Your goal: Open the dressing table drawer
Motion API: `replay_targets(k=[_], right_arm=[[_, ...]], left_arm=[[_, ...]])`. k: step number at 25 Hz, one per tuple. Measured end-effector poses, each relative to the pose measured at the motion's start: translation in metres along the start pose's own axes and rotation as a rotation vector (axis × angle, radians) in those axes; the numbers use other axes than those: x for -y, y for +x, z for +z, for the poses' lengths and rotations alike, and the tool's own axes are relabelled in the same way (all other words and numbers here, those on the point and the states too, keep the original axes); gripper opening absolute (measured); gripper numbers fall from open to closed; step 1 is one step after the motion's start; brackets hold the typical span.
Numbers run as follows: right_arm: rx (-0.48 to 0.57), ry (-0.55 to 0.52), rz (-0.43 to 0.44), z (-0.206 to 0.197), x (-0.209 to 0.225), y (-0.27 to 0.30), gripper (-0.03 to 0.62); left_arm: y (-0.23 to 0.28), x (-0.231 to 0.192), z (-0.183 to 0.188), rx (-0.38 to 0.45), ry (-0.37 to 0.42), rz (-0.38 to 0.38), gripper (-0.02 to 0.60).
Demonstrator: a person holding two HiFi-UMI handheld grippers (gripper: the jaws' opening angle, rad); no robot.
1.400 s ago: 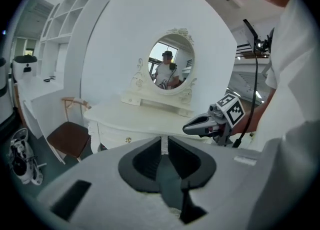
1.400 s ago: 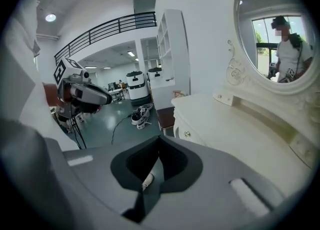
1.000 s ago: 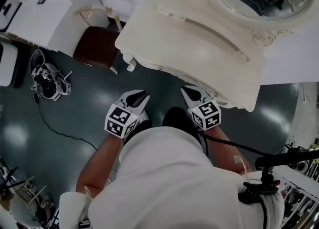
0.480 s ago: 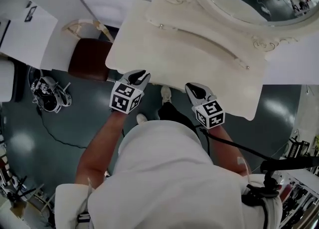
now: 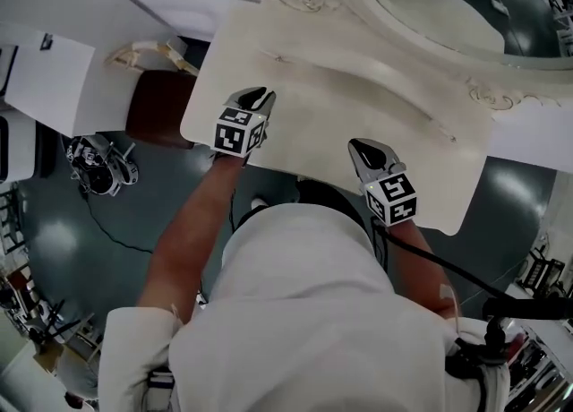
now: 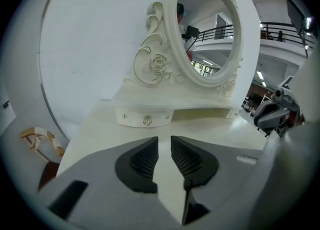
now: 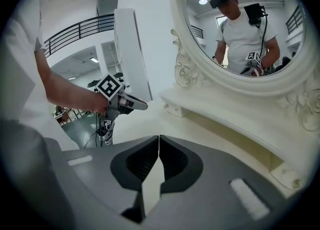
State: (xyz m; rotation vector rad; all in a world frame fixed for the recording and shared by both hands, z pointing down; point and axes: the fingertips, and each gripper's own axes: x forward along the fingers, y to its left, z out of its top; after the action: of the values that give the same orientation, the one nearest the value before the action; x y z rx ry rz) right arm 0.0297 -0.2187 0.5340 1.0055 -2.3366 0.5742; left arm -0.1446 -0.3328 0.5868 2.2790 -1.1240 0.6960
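A cream dressing table (image 5: 313, 164) with an oval mirror (image 5: 421, 7) fills the upper head view. Beneath the mirror's raised shelf is a small drawer (image 6: 145, 119) with a crystal knob (image 6: 147, 120), seen straight ahead in the left gripper view. My left gripper (image 5: 258, 97) hovers over the tabletop's left part, short of that drawer; its jaws (image 6: 164, 141) stand open with only bare tabletop showing in the gap. My right gripper (image 5: 360, 145) is over the front middle of the tabletop, shut on nothing (image 7: 159, 141). The shelf's left end (image 7: 172, 108) shows in the right gripper view.
A stool with a dark brown seat (image 5: 152, 106) stands left of the table. A device with a cable (image 5: 97, 164) lies on the grey floor at the far left. White wall panels (image 5: 54, 79) rise behind the stool.
Both grippers have moved forward from in front of the table's edge to above the tabletop. The left one went farther, toward the shelf's left end.
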Motion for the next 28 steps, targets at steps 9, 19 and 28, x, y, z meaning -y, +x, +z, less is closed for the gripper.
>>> replay_targets(k=[9,19,28], right_arm=[[-0.036,0.056,-0.013,-0.011,0.057,-0.004,0.006],[-0.06,0.103,-0.023,-0.026,0.081,-0.006,0.006],[-0.065,0.108,-0.016,-0.027,0.084,-0.003,0.006]], left_arm=[[0.072,-0.038,0.02,-0.061,-0.027,0.083,0.117],[0.108,-0.048,0.032,-0.099,-0.02,0.1,0.104],[0.108,-0.047,0.029,-0.106,-0.004,0.105,0.094]])
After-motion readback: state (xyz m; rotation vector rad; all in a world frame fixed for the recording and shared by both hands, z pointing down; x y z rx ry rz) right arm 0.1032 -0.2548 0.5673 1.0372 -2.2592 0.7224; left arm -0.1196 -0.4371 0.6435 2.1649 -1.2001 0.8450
